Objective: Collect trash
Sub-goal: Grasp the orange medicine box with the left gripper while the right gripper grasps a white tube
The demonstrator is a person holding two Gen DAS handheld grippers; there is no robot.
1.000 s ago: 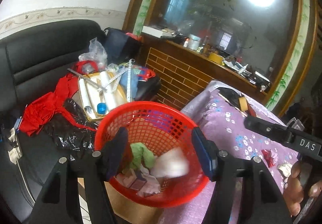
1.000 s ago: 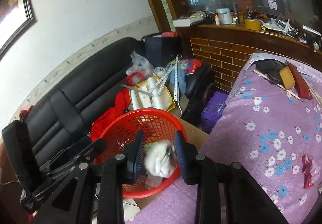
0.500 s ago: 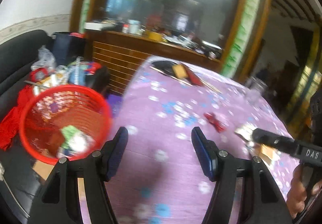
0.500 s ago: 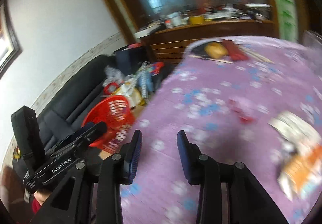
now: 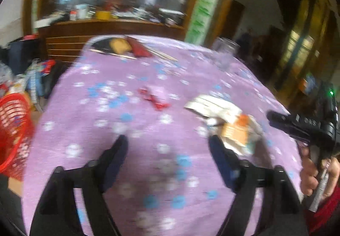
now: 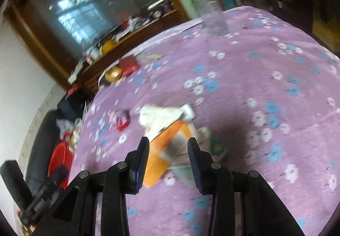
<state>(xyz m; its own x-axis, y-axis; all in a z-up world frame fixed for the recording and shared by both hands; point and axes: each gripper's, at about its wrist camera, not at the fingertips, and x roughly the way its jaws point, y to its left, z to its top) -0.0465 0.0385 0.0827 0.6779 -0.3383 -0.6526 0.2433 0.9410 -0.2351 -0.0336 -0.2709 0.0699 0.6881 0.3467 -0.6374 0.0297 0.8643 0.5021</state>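
A heap of orange-and-white packets and white paper lies on the purple flowered tablecloth, with a small red wrapper to its left. My left gripper hovers over bare cloth just left of the heap, its jaws opening with nothing between them. My right gripper points down at the orange packet, which shows between its opening jaws; the pads do not press it. The red wrapper lies further left. The red basket sits off the table's left edge.
A clear glass jar stands at the table's far right. A yellow block and red case lie at the far end. Behind is a cluttered wooden counter. A hand holds the other gripper at right. The black sofa is beyond the basket.
Both grippers swung away from the red basket, where trash had dropped, to over the table. The basket slid to the left edge. The left jaws stand wider; the right ones slightly wider.
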